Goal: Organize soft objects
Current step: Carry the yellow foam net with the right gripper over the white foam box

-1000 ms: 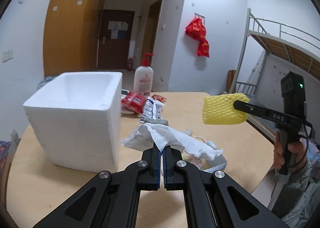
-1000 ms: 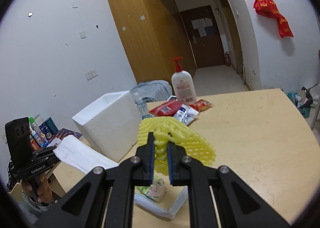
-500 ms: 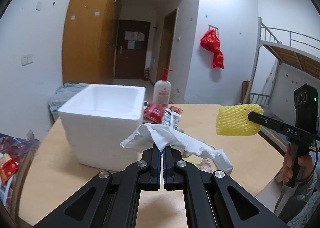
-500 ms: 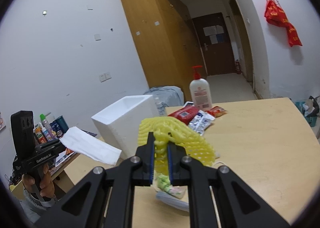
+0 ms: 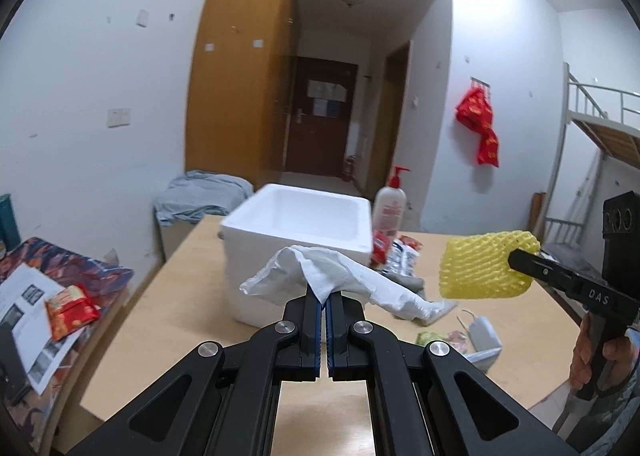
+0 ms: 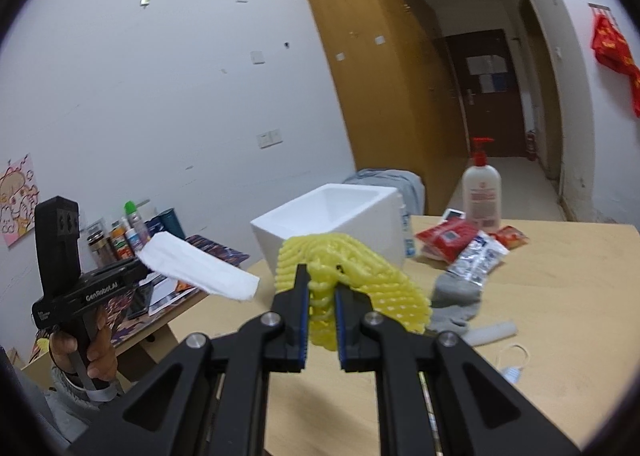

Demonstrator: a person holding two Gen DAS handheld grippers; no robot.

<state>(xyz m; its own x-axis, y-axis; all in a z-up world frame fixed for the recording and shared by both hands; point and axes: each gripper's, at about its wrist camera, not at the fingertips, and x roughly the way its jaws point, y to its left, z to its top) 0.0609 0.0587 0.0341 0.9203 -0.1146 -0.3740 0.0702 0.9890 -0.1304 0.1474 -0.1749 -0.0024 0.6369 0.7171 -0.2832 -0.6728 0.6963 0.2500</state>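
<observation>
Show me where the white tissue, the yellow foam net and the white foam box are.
white tissue [image 5: 320, 276], left wrist view, middle fold.
yellow foam net [image 5: 480, 268], left wrist view, side mesh.
white foam box [image 6: 384, 224], right wrist view, outer wall.

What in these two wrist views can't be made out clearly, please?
- Floor of the foam box: in both views its own walls hide it, so any contents are unknown.
- Small packets on the table: left view, partly behind the left tool, print too small.
- Pump bottle label: too small and blurred.
- Door notices: blurred.
- Person: only hands and sleeves, cut off by the frame edges.
</observation>
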